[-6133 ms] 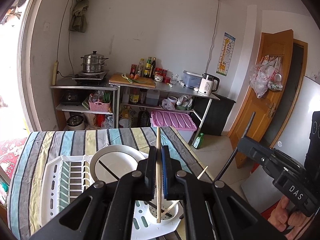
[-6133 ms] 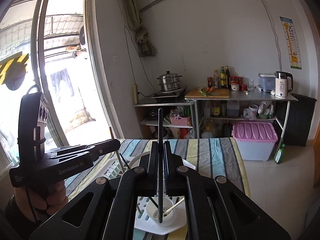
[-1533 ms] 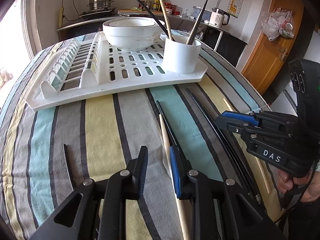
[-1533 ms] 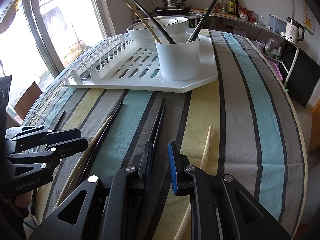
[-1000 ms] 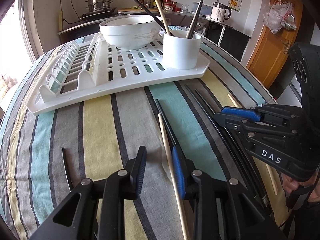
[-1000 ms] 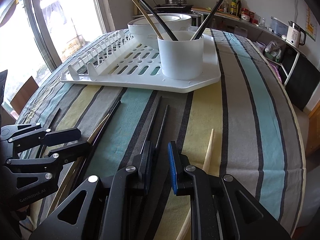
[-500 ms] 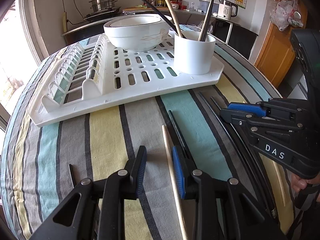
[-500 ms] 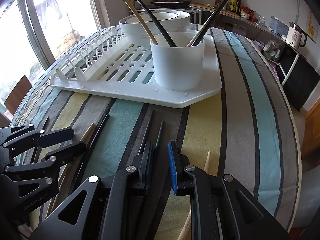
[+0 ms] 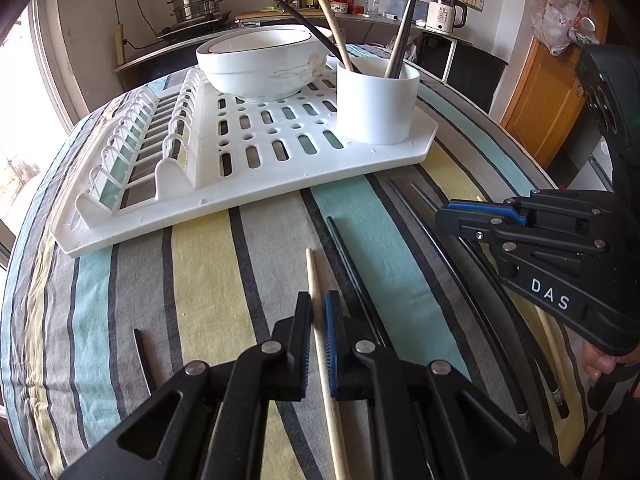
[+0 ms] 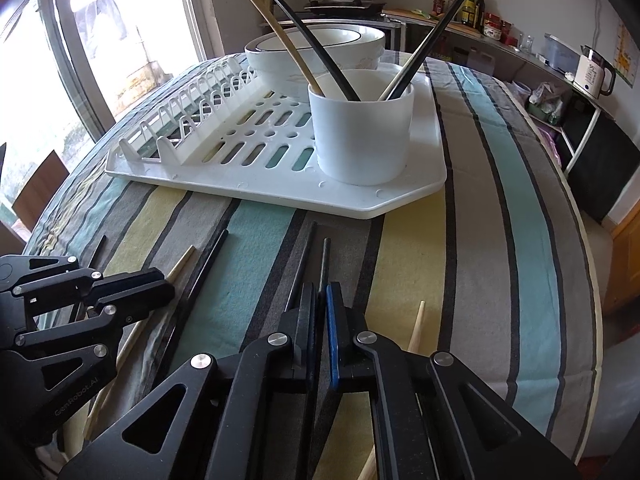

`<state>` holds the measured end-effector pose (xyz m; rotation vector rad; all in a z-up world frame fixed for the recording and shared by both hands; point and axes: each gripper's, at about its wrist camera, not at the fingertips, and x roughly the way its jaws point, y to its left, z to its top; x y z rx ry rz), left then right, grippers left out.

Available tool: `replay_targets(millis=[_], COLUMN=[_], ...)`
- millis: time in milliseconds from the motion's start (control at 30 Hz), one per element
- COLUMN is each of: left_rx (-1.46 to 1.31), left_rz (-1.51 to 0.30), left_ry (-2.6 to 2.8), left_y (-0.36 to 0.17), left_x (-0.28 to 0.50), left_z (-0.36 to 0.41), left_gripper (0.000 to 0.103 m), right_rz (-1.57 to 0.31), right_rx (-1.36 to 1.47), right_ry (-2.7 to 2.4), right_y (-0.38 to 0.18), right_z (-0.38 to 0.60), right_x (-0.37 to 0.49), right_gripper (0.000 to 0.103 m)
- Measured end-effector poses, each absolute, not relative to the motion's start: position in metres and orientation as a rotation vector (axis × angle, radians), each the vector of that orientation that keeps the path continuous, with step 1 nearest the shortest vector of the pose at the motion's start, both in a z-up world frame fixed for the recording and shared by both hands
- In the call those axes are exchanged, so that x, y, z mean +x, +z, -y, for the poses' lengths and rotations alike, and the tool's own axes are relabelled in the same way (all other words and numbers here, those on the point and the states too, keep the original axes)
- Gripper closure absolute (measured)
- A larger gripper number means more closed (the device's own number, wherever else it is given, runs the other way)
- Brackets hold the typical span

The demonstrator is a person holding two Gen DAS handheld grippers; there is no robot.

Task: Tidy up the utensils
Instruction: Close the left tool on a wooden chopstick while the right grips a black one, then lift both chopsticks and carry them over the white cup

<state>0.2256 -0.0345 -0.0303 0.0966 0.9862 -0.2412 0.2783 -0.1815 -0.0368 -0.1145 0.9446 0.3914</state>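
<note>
A wooden chopstick point(image 9: 314, 276) lies on the striped tablecloth, and my left gripper point(image 9: 319, 306) has its jaws closing onto it, pads against its sides. In the right wrist view my right gripper point(image 10: 321, 292) has its jaws closing on a black chopstick point(image 10: 325, 260) that also lies on the cloth, pads touching it. Behind both, a white cup point(image 9: 376, 108) on the white drying rack point(image 9: 248, 168) holds several wooden and black chopsticks. Each gripper shows in the other's view: the right gripper point(image 9: 480, 216) at the right, the left gripper point(image 10: 152, 284) at the left.
More black chopsticks point(image 9: 348, 256) and another wooden chopstick point(image 10: 416, 328) lie loose on the cloth between the grippers and the rack. A white bowl point(image 9: 260, 68) sits on the rack behind the cup. The table's edge point(image 10: 592, 320) falls away at the right.
Both pairs of jaws have come together: the left on the wooden chopstick, the right on the black chopstick. Both grippers edged slightly toward the rack.
</note>
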Motion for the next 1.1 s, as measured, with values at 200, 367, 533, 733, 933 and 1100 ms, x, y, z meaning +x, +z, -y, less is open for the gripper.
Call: replay_targets(millis=[200, 367, 533, 733, 933, 1100], left_rx=[0.072, 0.053, 0.035, 0.014, -0.009, -0.018], left_rz=[-0.953, -0.903, -0.859, -0.814, -0.752, -0.694], left_ry=[-0.240, -0.236, -0.235, -0.242, -0.250, -0.257], left_y=[-0.017, 0.005, 0.024, 0.044, 0.066, 0.082], left_x=[0.225, 0.223, 0.221, 0.219, 0.209, 0.192], left_z=[0.028, 0.020, 0.014, 0.010, 0.005, 0.001], left_gripper=[0.096, 0.096, 0.096, 0.097, 0.097, 0.097], right_rz=[-0.880, -0.818, -0.746, -0.679, -0.617, -0.573], right_rx=[-0.059, -0.011, 0.033, 0.057, 0.071, 0.074], right_ry=[0.414, 0.426, 0.426, 0.424, 0.428, 0.438], right_y=[-0.013, 0.010, 0.033, 0.054, 0.072, 0.083], right_z=[0.190, 0.199, 0.208, 0.218, 0.226, 0.229], right_x=[0.273, 0.268, 0.265, 0.257, 0.242, 0.224], right_gripper=[0.098, 0.098, 0.098, 0.099, 0.099, 0.099])
